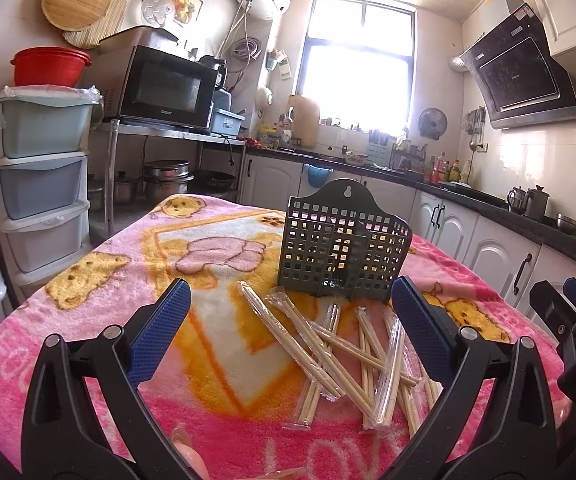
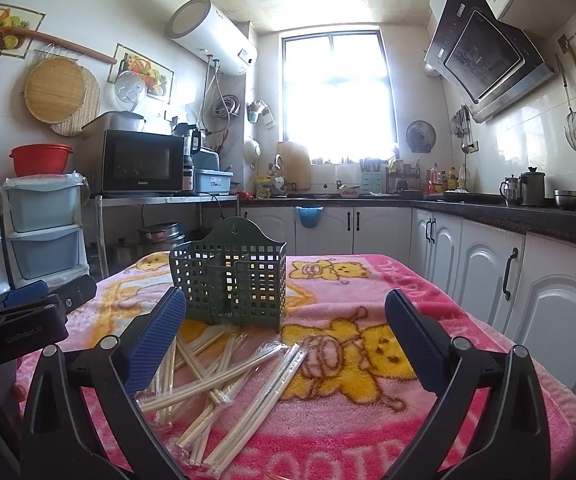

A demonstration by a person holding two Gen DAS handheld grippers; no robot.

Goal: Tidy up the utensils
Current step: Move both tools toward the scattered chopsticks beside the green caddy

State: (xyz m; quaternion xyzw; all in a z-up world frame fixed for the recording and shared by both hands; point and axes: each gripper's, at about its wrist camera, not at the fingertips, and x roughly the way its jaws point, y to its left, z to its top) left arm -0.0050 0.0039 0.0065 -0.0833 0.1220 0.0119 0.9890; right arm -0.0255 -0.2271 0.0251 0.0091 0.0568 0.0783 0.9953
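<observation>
Several pairs of wooden chopsticks in clear wrappers (image 1: 340, 356) lie in a loose pile on the pink blanket, also seen in the right wrist view (image 2: 223, 380). A dark green perforated utensil holder (image 1: 344, 252) with compartments stands upright just behind the pile; it also shows in the right wrist view (image 2: 231, 280). My left gripper (image 1: 288, 300) is open and empty, above the pile. My right gripper (image 2: 285, 312) is open and empty, to the right of the pile. Each gripper shows at the edge of the other's view.
The pink cartoon-bear blanket (image 1: 87, 340) covers the table. Stacked plastic drawers (image 1: 39, 184) stand left. A microwave (image 1: 163, 88) sits on a steel shelf. White cabinets and a dark counter (image 2: 508, 216) run along the right.
</observation>
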